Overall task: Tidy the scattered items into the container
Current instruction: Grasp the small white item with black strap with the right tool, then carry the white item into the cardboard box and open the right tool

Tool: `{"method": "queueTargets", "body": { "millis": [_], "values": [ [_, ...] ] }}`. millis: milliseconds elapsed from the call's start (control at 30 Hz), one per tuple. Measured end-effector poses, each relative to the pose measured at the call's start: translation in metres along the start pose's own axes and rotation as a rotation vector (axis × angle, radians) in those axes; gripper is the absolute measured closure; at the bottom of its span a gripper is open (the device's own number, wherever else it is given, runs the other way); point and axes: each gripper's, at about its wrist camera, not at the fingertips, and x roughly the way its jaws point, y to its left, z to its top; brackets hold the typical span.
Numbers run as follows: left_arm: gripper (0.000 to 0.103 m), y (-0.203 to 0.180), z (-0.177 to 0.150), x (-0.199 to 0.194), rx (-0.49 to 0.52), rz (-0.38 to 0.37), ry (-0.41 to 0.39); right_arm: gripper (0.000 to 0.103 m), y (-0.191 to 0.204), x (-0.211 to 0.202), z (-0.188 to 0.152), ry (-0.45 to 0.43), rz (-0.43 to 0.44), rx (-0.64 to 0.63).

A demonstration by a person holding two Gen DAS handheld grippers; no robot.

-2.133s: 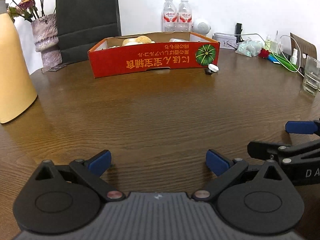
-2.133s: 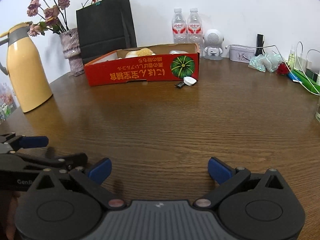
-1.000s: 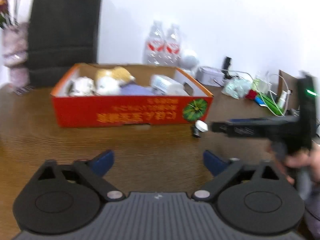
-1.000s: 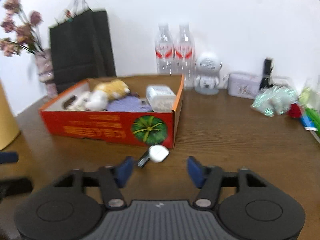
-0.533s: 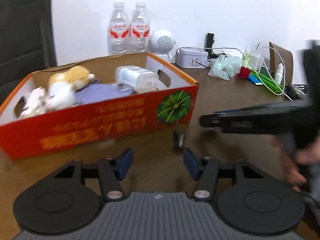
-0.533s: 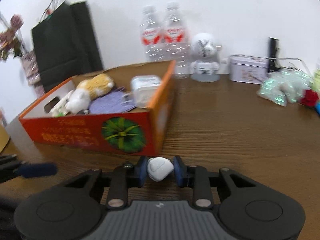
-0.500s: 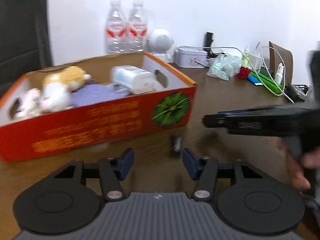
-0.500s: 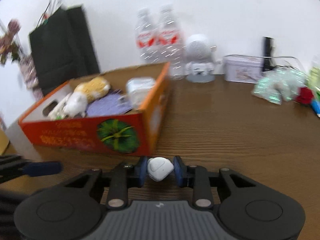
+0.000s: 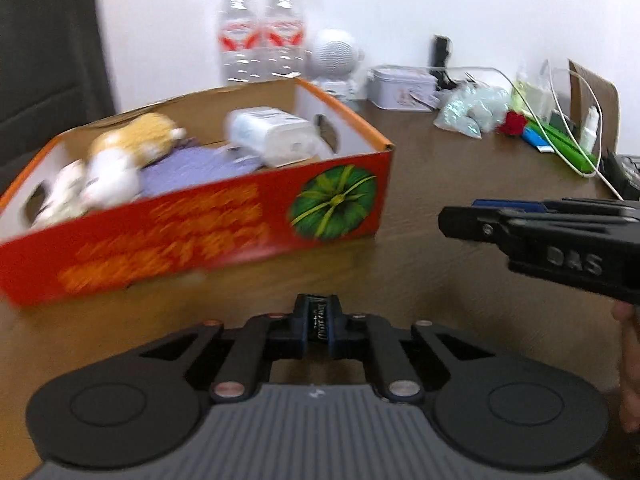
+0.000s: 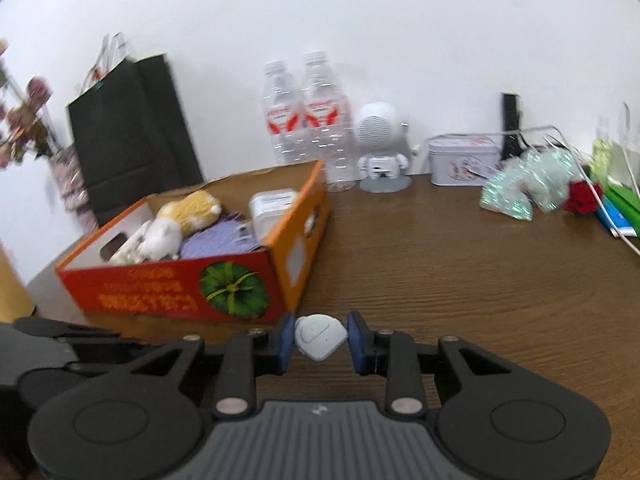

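Observation:
The red cardboard box [image 9: 200, 224] with a green pumpkin print stands on the brown table; it also shows in the right wrist view [image 10: 168, 292]. It holds a plush toy [image 10: 188, 208], a purple cloth [image 10: 216, 240] and a white packet [image 10: 272, 208]. My left gripper [image 9: 317, 324] is shut on a small black object [image 9: 316, 318], just in front of the box. My right gripper [image 10: 320, 338] is shut on a small white rounded case [image 10: 320, 336], near the box's right front corner. The right gripper also shows in the left wrist view [image 9: 552, 248].
Two water bottles [image 10: 308, 120], a white robot speaker [image 10: 380, 148], a tin [image 10: 464, 160], a crinkly bag [image 10: 524, 188] and cables [image 9: 560, 120] line the back. A black paper bag [image 10: 128, 132] and flowers [image 10: 28, 120] stand at the left.
My left gripper has closed on the small black object that lay in front of the box. My right gripper still holds the white case and has lifted slightly.

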Motion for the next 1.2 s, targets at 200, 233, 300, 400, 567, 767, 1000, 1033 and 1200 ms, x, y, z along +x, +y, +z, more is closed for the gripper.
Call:
{"method": "queueTargets", "body": {
  "millis": [200, 233, 300, 400, 567, 767, 1000, 1033, 1200],
  "values": [
    [0.094, 0.044, -0.04, -0.096, -0.168, 0.128, -0.172, 0.076, 0.042, -0.01, -0.006, -0.007, 0.07, -0.141],
    [0.094, 0.05, -0.049, -0.109, -0.191, 0.156, -0.186, 0.076, 0.051, -0.014, -0.008, -0.006, 0.078, -0.16],
    [0.094, 0.058, -0.065, -0.13, -0.216, 0.236, -0.189, 0.076, 0.069, -0.023, -0.017, -0.008, 0.101, -0.194],
    [0.094, 0.065, -0.09, -0.158, -0.246, 0.269, -0.199, 0.076, 0.099, -0.051, -0.041, -0.011, 0.071, -0.25],
    [0.094, 0.055, -0.11, -0.176, -0.245, 0.21, -0.2, 0.076, 0.129, -0.121, -0.088, -0.043, 0.052, -0.164],
    [0.094, 0.058, -0.067, -0.177, -0.224, 0.093, -0.275, 0.076, 0.135, -0.159, -0.073, -0.095, 0.03, -0.177],
    [0.094, 0.112, 0.083, -0.11, -0.348, -0.157, -0.108, 0.076, 0.109, -0.109, 0.072, -0.1, 0.044, -0.209],
    [0.094, 0.118, 0.103, -0.09, -0.367, -0.166, -0.07, 0.076, 0.103, -0.088, 0.096, -0.048, 0.052, -0.174],
    [0.094, 0.127, 0.151, 0.023, -0.444, -0.16, 0.143, 0.076, 0.079, 0.025, 0.17, 0.25, 0.046, -0.05]
  ]
}}
